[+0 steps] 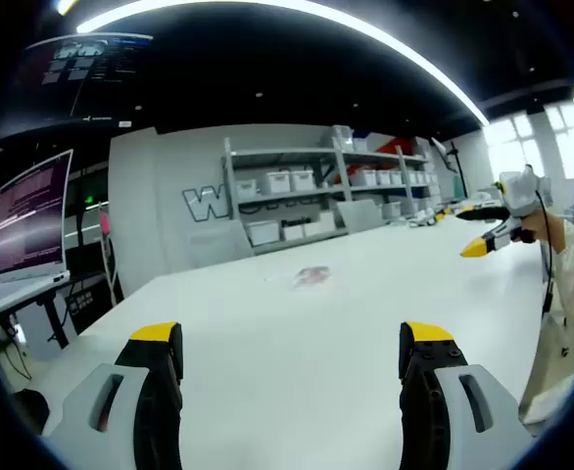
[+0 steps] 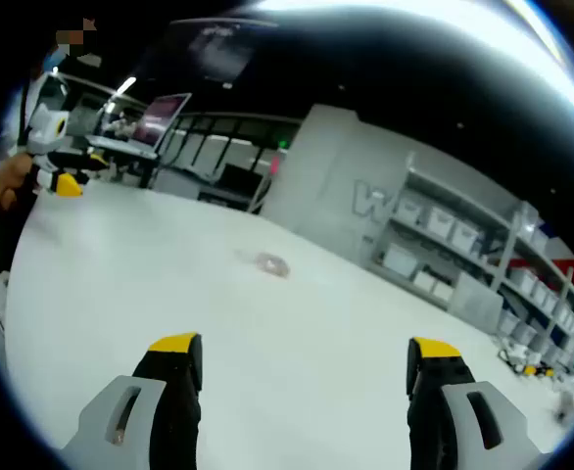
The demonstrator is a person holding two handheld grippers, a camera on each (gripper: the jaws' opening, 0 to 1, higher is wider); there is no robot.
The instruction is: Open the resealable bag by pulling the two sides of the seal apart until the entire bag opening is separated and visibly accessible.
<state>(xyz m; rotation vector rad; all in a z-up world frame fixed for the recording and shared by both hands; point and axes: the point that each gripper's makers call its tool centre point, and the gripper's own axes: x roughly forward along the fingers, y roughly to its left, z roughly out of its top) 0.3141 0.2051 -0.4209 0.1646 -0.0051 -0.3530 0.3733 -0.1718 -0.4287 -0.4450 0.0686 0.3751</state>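
I have my left gripper (image 1: 292, 357) above the white tabletop (image 1: 365, 323), its fingers (image 1: 160, 377) spread wide and holding nothing. The resealable bag (image 1: 311, 276) lies flat on the tabletop well ahead of it, small and pale with a reddish mark, not touched by anything. In the right gripper view my right gripper (image 2: 305, 377) is the same, fingers (image 2: 174, 382) wide apart and empty, and the bag (image 2: 270, 263) lies far in front, a little left of centre. Each gripper shows in the other's view, at the edge, held by a hand. Behind the tabletop stand grey shelves (image 1: 316, 191) with white boxes, and a monitor (image 1: 30, 215) at the left.
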